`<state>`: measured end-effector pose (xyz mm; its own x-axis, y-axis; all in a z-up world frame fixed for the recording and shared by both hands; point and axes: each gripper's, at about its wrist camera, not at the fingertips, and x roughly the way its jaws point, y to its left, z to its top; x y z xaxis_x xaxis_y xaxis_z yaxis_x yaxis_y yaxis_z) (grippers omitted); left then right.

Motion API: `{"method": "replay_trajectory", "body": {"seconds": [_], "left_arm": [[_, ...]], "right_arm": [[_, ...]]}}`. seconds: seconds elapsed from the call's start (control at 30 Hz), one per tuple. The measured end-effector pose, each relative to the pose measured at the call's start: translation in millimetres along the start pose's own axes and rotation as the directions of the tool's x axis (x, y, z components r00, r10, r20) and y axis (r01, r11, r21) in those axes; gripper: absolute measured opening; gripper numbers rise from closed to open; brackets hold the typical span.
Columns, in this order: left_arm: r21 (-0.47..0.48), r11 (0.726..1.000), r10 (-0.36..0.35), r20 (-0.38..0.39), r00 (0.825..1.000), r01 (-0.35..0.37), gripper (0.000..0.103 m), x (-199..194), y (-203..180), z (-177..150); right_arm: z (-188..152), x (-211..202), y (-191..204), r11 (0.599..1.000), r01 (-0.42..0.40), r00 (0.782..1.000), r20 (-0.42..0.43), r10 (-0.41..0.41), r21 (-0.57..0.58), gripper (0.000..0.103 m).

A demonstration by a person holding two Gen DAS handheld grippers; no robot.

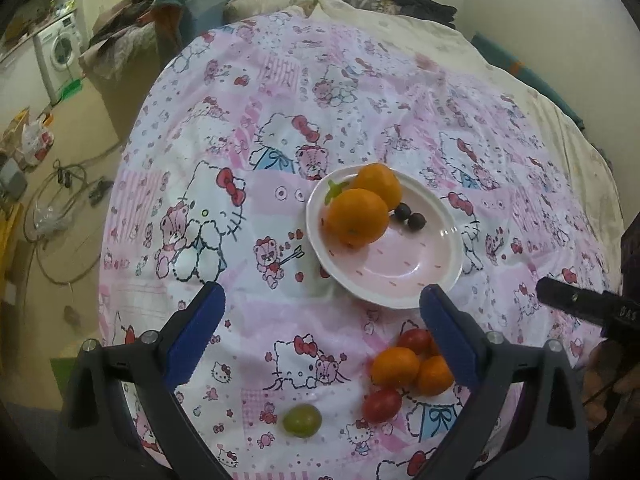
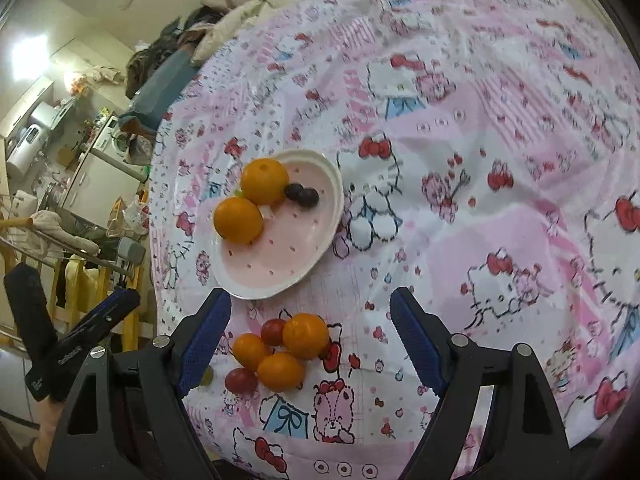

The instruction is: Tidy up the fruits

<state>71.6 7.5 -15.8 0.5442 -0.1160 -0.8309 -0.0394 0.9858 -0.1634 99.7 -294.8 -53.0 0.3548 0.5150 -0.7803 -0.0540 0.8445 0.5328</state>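
With both the left gripper [image 1: 322, 334] and right gripper [image 2: 310, 338] wide and empty, closing carelessly on the clustered small oranges [image 2: 280, 372] low in frame could scatter the cherry tomatoes [image 2: 241, 381] across the soft bed [image 2: 500, 208].

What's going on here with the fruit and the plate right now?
A person holds two blue-padded grippers, the left gripper and right gripper, both open and empty above a pink cartoon-print cloth. The pink-and-white plate already holds two oranges and two dark grapes. A cluster of small oranges and red tomatoes and one green grape lie on the cloth.
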Motion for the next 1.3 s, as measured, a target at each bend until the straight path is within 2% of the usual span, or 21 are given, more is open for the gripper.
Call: {"method": "replay_trajectory", "body": {"seconds": [0.1, 0.37, 0.43, 0.7, 0.87, 0.9, 1.13, 1.3], "left_arm": [[0.000, 1.000, 0.028, -0.019, 0.999, -0.028, 0.097, 6.4, 1.6, -0.5], [-0.063, 0.998, 0.013, -0.067, 0.998, -0.017, 0.097, 12.9, 10.9, -2.2], [-0.069, 0.997, 0.015, -0.071, 0.997, -0.020, 0.097, 12.7, 11.8, -1.9], [-0.081, 0.996, 0.018, -0.097, 0.995, -0.026, 0.097, 15.9, 13.9, -1.4], [-0.090, 0.996, 0.017, -0.116, 0.993, -0.028, 0.097, 18.9, 15.5, -2.0], [-0.092, 0.995, 0.017, -0.118, 0.993, -0.028, 0.097, 19.4, 15.6, -2.1], [-0.084, 0.996, 0.013, -0.155, 0.988, -0.026, 0.097, 26.1, 13.4, -5.7], [-0.067, 0.998, -0.034, -0.229, 0.973, 0.019, 0.096, 39.0, 6.8, -15.7]], "right_arm": [[-0.2, 10.1, 0.2, 0.999, -0.024, 0.999, -0.023, 0.025, 0.023, 0.084], [-15.5, 54.2, 7.3, 0.999, -0.021, 0.984, -0.177, 0.027, 0.035, 0.083], [-17.8, 64.8, 10.0, 1.000, -0.016, 0.978, -0.206, 0.020, 0.023, 0.075], [-24.8, 102.7, 15.6, 0.999, 0.034, 0.952, -0.304, -0.040, -0.022, 0.058], [-28.7, 107.7, 24.3, 0.990, 0.074, 0.949, -0.297, -0.106, -0.118, 0.050], [-28.5, 107.3, 23.7, 0.989, 0.076, 0.949, -0.296, -0.110, -0.124, 0.044], [-27.7, 98.2, 27.2, 0.991, 0.051, 0.959, -0.270, -0.084, -0.126, 0.043], [-20.8, 74.3, 22.9, 0.995, 0.032, 0.981, -0.190, -0.050, -0.094, 0.043]]}}
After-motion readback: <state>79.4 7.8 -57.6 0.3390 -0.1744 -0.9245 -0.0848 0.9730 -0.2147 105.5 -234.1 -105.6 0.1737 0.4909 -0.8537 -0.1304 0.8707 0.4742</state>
